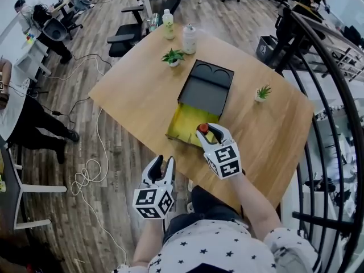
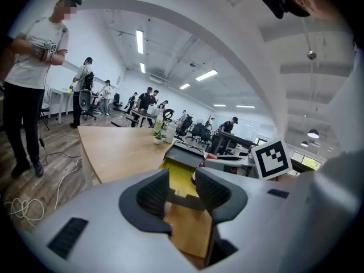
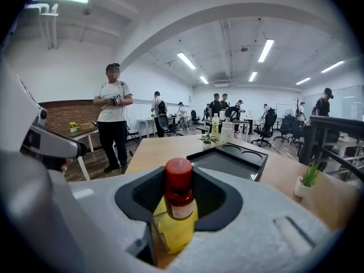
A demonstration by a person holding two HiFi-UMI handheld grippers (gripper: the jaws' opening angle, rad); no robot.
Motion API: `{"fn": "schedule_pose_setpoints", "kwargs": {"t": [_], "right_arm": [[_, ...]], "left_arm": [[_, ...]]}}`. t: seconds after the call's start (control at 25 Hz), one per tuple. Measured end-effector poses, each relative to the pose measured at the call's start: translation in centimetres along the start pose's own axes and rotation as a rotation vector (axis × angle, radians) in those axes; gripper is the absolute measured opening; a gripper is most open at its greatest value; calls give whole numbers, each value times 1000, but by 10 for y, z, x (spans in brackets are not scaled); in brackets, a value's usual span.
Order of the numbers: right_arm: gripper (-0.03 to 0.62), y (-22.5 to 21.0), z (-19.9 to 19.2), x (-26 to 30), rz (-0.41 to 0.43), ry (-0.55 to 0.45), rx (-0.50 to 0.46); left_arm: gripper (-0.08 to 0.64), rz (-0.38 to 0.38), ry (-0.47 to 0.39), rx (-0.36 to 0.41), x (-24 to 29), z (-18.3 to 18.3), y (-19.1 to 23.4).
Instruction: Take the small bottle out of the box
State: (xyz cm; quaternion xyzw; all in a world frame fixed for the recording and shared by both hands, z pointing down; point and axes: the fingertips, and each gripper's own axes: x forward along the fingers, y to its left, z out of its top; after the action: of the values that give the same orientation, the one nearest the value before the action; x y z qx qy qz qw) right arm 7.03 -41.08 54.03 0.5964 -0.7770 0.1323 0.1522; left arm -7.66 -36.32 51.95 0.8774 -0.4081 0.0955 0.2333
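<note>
While the left gripper (image 1: 164, 165) hangs open and empty off the table's (image 1: 142, 90) near edge, the right gripper (image 1: 209, 131) clamps the small bottle (image 1: 203, 128). The bottle stands cap uppermost inside the yellow-lined box's (image 1: 183, 124) near right corner, so its way out looks to be straight up.

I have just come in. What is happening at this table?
A person works with two hand-held grippers. The right gripper grips the bottle, a small one with a red cap, at the near corner of the open yellow box on the table. Whether it is lifted yet cannot be told. The left gripper is open and empty, off the table's near edge.
</note>
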Motion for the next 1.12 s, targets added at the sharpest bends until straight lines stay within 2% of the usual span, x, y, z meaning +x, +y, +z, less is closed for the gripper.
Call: {"fn": "schedule_pose_setpoints", "kwargs": {"t": [0.56, 1.12], "right_arm": [[144, 36, 28, -78, -9, -83, -31], [144, 70, 34, -140, 6, -133, -30]], "left_arm": [[138, 2, -74, 10, -59, 5, -23], [137, -21, -138, 38, -101, 9, -56]]}}
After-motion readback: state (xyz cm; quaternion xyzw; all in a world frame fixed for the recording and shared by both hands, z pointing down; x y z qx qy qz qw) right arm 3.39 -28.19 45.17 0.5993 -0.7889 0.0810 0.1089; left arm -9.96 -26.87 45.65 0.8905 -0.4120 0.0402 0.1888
